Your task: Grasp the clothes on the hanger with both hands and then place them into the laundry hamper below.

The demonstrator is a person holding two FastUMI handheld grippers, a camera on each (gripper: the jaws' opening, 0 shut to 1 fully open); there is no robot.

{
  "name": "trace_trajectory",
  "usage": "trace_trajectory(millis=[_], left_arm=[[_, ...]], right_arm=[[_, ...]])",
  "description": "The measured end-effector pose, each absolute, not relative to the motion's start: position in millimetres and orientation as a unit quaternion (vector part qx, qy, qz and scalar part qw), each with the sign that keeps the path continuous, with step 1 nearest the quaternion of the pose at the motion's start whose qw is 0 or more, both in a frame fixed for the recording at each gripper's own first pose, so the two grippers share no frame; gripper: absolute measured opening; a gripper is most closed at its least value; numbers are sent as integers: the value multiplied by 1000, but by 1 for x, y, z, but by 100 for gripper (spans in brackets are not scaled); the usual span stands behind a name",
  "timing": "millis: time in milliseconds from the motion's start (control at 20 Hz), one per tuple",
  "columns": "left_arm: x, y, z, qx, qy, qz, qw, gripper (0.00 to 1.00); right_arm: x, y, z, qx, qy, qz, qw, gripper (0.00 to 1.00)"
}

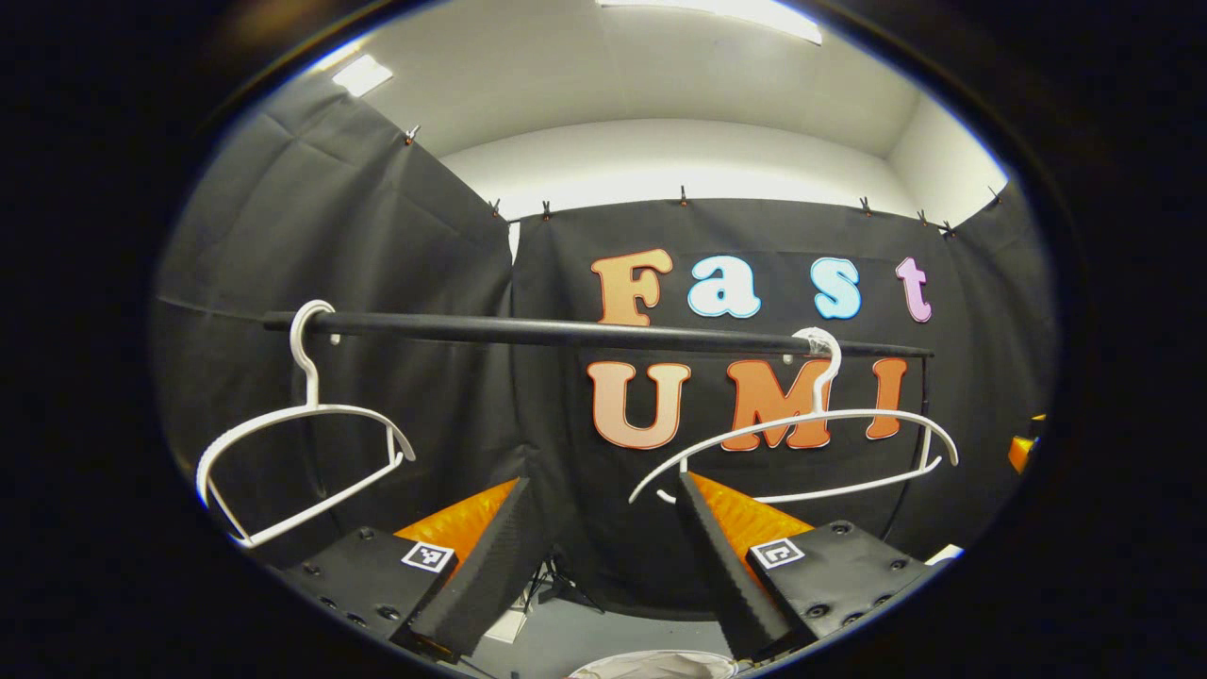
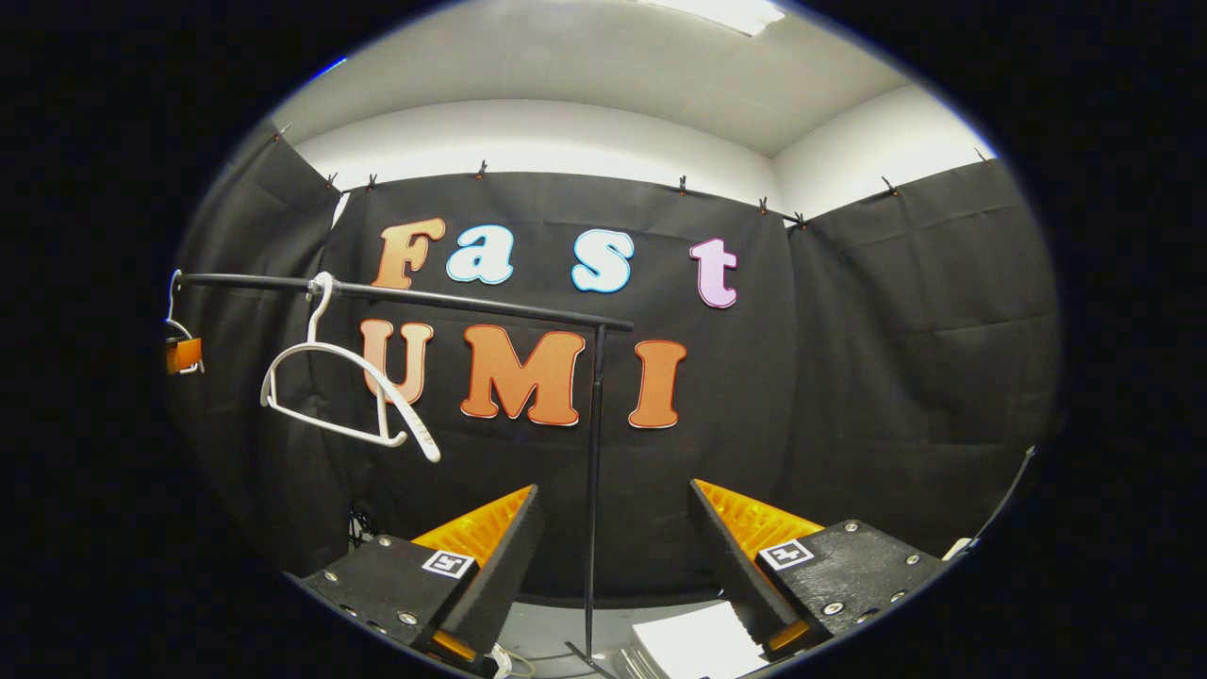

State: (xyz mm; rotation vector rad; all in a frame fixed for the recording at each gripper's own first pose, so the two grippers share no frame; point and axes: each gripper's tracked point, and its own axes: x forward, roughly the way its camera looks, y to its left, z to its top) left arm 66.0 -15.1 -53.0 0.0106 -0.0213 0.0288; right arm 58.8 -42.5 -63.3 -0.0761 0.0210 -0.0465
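Two white hangers hang bare on a black rail (image 1: 566, 332): one at the left (image 1: 302, 443), tilted, and one at the right (image 1: 811, 443). My left gripper (image 1: 602, 486) stands open below the rail, between the two hangers, with nothing between its fingers. A pale, rounded thing (image 1: 651, 666) shows at the bottom edge below it; whether it is cloth I cannot tell. In the right gripper view the rail (image 2: 424, 294) and a bare hanger (image 2: 349, 391) lie to the upper left. My right gripper (image 2: 615, 490) is open and holds nothing.
The rail's thin black upright post (image 2: 592, 490) stands just ahead of the right gripper. A white flat thing (image 2: 698, 646) lies on the grey floor below. An orange part (image 2: 184, 355) shows at the rail's far left end, and another (image 1: 1023, 451) at the right edge.
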Motion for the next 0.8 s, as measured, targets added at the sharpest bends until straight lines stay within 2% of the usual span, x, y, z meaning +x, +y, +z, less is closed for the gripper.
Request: trace_trajectory(millis=[800], left_arm=[[41,18,-38,1,-22,-11,1000,97]], right_arm=[[24,19,-34,-38,-12,-9,999,94]])
